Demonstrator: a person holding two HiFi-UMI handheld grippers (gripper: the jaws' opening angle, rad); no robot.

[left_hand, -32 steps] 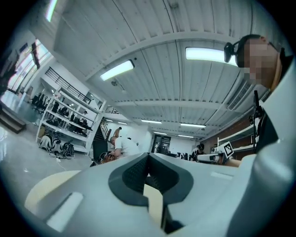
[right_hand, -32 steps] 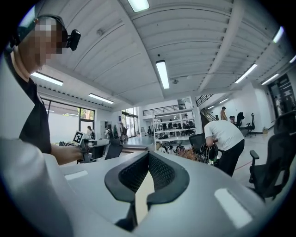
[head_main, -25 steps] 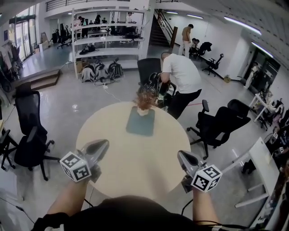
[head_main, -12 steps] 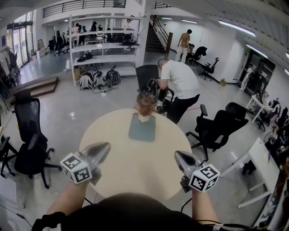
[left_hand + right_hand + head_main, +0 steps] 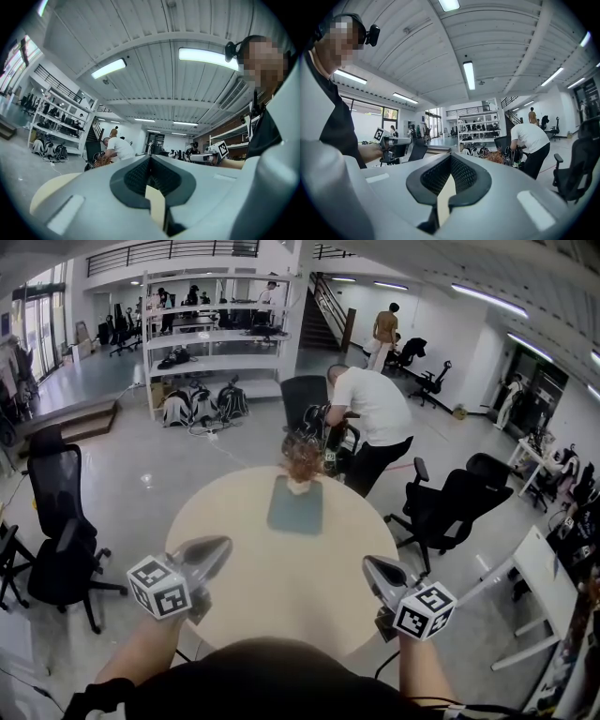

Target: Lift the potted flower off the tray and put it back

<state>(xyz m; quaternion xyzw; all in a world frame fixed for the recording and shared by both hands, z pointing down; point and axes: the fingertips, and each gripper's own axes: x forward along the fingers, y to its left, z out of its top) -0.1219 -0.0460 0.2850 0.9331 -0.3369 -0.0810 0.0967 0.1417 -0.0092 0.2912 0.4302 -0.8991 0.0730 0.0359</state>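
1. i have the round tabletop (image 5: 272, 592) in front of me, with both grippers over its near edge, well apart from each other.
2. the left gripper (image 5: 221, 545) sits over the near-left edge and points level toward the far edge. its fingers (image 5: 133, 176) are pressed together with nothing between them.
3. the right gripper (image 5: 369, 564) sits over the near-right edge, tipped slightly down. its fingers (image 5: 466, 176) meet at the tips and hold nothing.
4. the tray (image 5: 294, 512) lies flat near the far edge of the tabletop, its long side running away from me.
5. the potted flower (image 5: 301, 463) stands upright at the tray's far end, close to the tabletop's far edge. i cannot tell whether its base is fully on the tray.
6. bare tabletop lies between the grippers and the tray; neither gripper touches it or the flower.
7. beyond the far edge a person (image 5: 375, 413) in a white shirt bends over, and black office chairs (image 5: 457, 507) stand on the floor to either side.
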